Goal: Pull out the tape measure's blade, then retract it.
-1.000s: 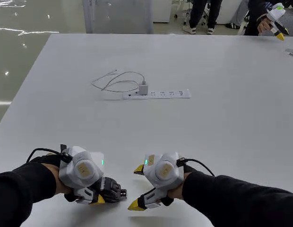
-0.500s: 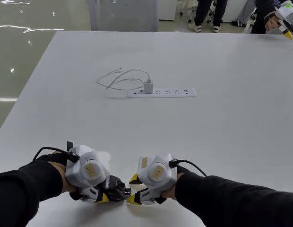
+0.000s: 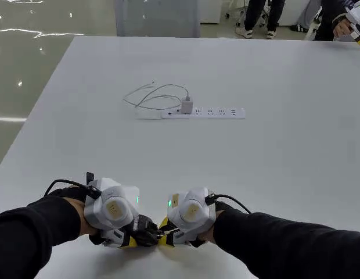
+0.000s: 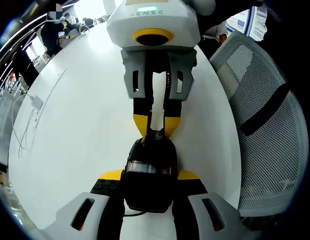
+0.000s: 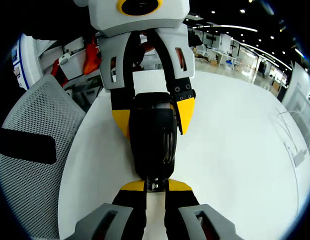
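I note a grey mesh chair just off the near edge of the white bench. Close to that edge the two claws meet nose to nose, low over the surface. The left claw is clamped across the black tape measure, one yellow tip on each flank of the case, with the case pointing towards the other claw. The right claw has its yellow tips drawn together on the small metal end hook at the front of the case, and those tips sit right against the case mouth. In the head view the case shows as a dark lump between the two white housings, with both sleeves reaching in from below. Whether the case touches the bench I cannot tell. Further out, near the middle of the bench, lies a white power strip with a white charger plugged in at its left end and a thin white cable looped loosely beside it. Beyond the far edge, a person's legs stand on the glossy floor.
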Motion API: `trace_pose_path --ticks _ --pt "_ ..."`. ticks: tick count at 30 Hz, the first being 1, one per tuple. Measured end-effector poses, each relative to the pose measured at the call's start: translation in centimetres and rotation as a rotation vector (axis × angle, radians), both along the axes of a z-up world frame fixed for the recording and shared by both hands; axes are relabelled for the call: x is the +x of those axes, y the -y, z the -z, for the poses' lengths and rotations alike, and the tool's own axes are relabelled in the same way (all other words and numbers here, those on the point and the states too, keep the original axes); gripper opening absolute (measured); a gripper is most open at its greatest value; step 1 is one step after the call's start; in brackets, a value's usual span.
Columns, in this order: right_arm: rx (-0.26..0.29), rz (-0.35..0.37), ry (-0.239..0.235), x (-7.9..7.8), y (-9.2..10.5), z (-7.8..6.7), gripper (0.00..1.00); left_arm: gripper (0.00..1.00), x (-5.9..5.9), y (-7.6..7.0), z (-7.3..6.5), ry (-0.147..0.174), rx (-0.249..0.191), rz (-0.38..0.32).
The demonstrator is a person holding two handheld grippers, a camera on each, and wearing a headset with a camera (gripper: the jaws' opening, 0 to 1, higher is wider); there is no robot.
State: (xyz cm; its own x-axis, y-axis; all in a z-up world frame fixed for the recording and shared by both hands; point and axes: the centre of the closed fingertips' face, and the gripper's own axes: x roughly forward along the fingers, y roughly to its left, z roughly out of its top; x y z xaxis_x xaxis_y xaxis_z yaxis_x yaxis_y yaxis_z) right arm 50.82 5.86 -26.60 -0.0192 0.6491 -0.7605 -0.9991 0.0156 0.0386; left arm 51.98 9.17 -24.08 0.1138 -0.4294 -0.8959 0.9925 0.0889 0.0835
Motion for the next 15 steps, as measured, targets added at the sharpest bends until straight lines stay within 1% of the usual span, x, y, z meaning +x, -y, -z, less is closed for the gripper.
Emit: trace_pose_path --ticks 6,15 --pt "-0.001 -0.003 -0.003 -0.01 0.13 0.04 0.08 0.31 0.04 -0.06 0.02 -0.001 0.007 -0.002" --pt "-0.012 -0.005 0.005 -0.05 0.62 0.1 0.08 0.31 0.02 -0.07 0.03 0.001 0.009 -0.007"
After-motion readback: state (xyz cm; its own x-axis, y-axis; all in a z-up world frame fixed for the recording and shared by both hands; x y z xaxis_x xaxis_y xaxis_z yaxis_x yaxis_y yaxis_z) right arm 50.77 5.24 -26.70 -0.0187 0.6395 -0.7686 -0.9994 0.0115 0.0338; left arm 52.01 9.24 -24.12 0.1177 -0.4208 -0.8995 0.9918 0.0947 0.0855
